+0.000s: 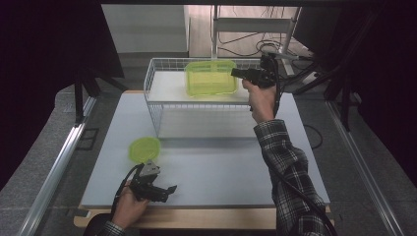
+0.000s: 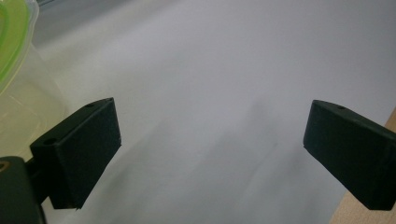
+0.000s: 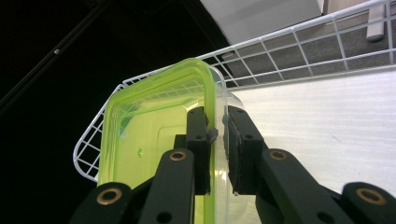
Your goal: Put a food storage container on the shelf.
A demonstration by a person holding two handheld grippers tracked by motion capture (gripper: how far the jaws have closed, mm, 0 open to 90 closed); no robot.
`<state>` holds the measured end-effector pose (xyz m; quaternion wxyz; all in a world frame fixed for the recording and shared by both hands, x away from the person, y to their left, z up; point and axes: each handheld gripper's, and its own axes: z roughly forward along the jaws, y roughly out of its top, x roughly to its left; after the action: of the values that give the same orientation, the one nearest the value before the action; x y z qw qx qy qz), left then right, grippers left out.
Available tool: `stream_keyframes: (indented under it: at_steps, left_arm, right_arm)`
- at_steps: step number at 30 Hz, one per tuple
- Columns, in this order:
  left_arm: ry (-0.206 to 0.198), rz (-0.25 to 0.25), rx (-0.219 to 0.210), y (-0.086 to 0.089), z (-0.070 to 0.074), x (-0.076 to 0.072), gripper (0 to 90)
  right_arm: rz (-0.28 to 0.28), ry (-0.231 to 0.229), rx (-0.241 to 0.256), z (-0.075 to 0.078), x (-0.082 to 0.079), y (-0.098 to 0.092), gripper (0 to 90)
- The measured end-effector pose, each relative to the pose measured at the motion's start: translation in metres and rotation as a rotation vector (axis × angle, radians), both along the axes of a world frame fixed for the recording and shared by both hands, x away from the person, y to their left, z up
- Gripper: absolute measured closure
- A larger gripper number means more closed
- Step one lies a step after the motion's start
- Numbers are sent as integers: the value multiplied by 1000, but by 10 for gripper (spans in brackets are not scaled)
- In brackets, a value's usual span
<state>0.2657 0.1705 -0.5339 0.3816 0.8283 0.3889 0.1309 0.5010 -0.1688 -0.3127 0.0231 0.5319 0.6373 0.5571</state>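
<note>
Now | R gripper jaws pinch container rim | over basket

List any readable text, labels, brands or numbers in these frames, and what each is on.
None can be read.
Rectangular green-lidded container, pinched at its rim by the right gripper: no print visible on lid or clear wall.
Round green-lidded container near the left gripper: no label visible.
Wire basket and table: plain, no markings.
</note>
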Motion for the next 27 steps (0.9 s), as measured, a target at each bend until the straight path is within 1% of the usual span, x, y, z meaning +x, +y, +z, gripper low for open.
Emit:
stream_keyframes:
  at_steps: [4,7,12,13,15,16,17,18,19,22,23,24,26,27]
  left_arm:
    - [1,0,0,0,0,0,39]
    - [0,-1,3,0,0,0,38]
    - [0,-3,5,0,0,0,38]
    - [0,-2,5,0,0,0,39]
    - [1,-2,5,0,0,0,39]
    - [1,-4,9,0,0,0,38]
    - [4,-4,8,0,-1,0,39]
    - [4,-4,8,0,-1,0,38]
    - [4,-5,9,0,-1,0,38]
    - [6,-8,11,0,-1,0,39]
    - [6,-8,11,-1,-1,0,39]
    - [6,-9,14,0,-1,0,39]
    - [6,-10,13,0,-1,0,39]
    - [6,-10,14,0,-1,0,39]
  right_arm:
    - [4,-5,-28,-2,-1,3,781]
    - [-3,-12,-67,-3,-1,4,764]
    - [-4,-16,-87,-4,1,6,753]
    - [-8,-21,-105,-4,2,6,744]
    - [-9,-24,-113,-4,3,7,739]
    - [-10,-36,-147,-4,4,9,727]
    - [-12,-41,-157,-3,4,9,723]
    - [-12,-41,-157,-3,4,9,723]
    - [-12,-45,-168,-3,5,10,719]
    - [-5,-38,-170,-5,8,10,707]
    - [-1,-37,-181,-6,9,10,678]
    - [-1,-37,-181,-6,9,10,678]
    - [5,-34,-198,-8,11,11,649]
    - [6,-31,-192,-8,12,10,627]
